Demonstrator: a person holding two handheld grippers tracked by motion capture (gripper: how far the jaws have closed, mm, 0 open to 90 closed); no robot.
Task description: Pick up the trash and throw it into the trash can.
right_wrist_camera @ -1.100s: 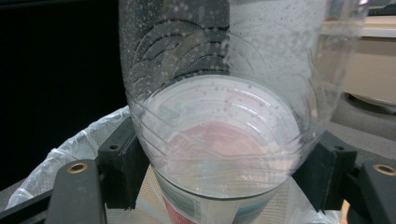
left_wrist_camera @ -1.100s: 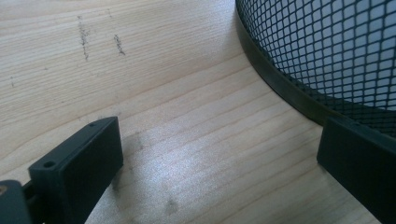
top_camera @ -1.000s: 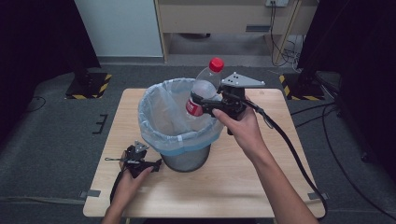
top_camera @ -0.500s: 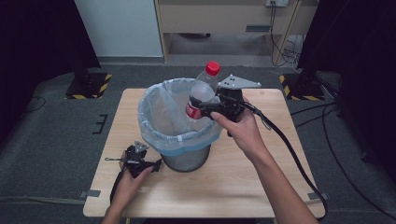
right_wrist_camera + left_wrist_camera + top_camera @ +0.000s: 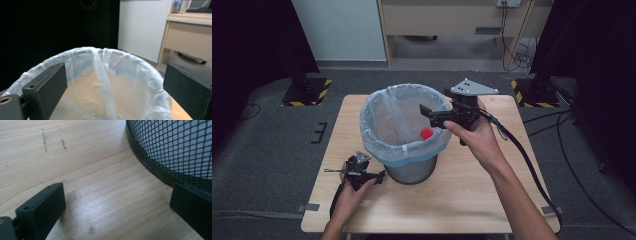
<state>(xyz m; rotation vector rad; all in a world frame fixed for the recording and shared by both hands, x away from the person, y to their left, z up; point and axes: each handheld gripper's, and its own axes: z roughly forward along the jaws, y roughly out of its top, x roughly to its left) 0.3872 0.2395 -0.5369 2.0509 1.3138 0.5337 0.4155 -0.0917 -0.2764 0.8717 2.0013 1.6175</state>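
Note:
A grey mesh bin (image 5: 408,171) lined with a clear plastic bag (image 5: 384,117) stands mid-table. Inside it, against the right wall, lies a clear bottle with a red cap (image 5: 426,133). My right gripper (image 5: 428,114) hovers open over the bin's right rim, nothing between its jaws. In the right gripper view its jaws stand wide apart (image 5: 112,85) above the bag's rim (image 5: 100,53). My left gripper (image 5: 379,175) rests on the table at the bin's lower left, open and empty. The left gripper view shows it (image 5: 117,205) over bare wood, one jaw beside the mesh base (image 5: 175,150).
The wooden table (image 5: 472,195) has bare room right of and in front of the bin. The right gripper's cable (image 5: 532,170) trails over the table's right side. Beyond the far edge are a grey floor, a wooden desk (image 5: 452,20) and black stands (image 5: 307,90).
The right gripper held the red-capped bottle over the bin; it has opened, and the bottle has dropped inside. The left gripper has stayed put.

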